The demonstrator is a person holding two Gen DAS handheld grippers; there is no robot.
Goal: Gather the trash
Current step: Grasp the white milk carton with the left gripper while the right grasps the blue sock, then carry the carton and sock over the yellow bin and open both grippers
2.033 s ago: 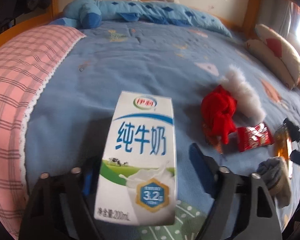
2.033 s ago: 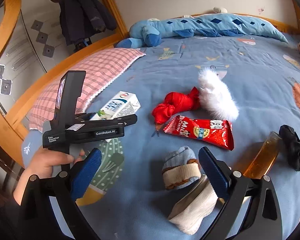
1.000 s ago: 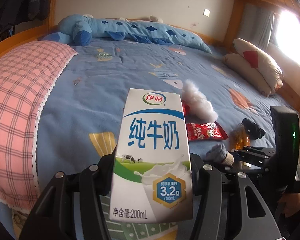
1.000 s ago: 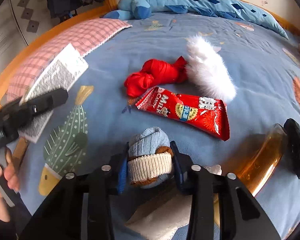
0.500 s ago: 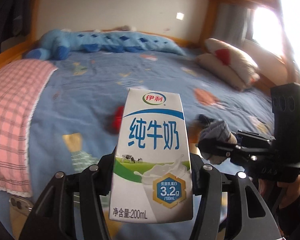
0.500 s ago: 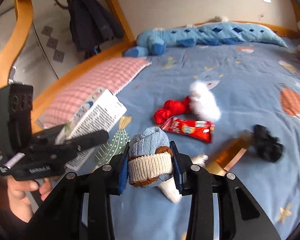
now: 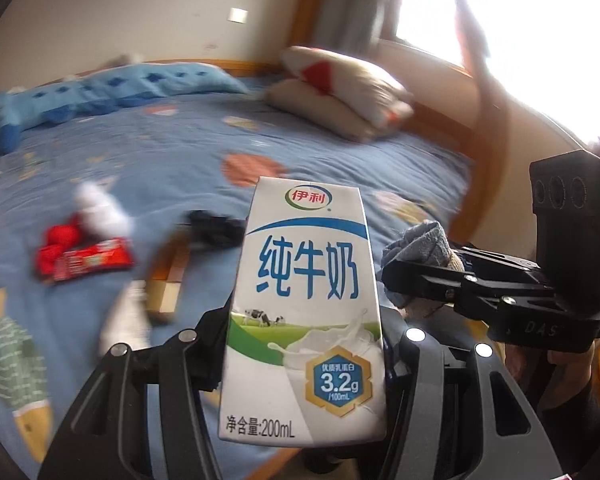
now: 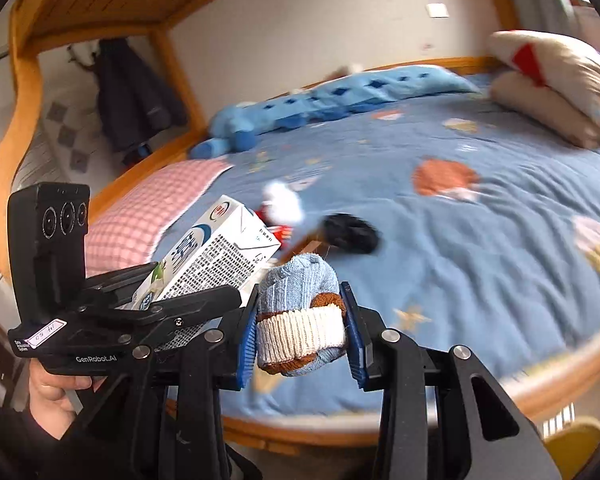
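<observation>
Both tools loaded, held above the bed (image 8: 480, 264).

Blue patterned bed is lying below both tools, a beige-and-red pillow (image 7: 340, 92) sitting at its far side. Left tool (image 7: 304, 344) is gripping the milk carton (image 7: 304, 304) upright between its fingers, clear of the bed. Right tool (image 8: 300, 332) is clamping a rolled sock (image 8: 300, 320), blue with white and brown bands. A red snack wrapper (image 7: 88, 264) is lying on the bed, touching a red cloth (image 7: 58, 236); a black scrunchie (image 8: 350, 232) is lying near them.
</observation>
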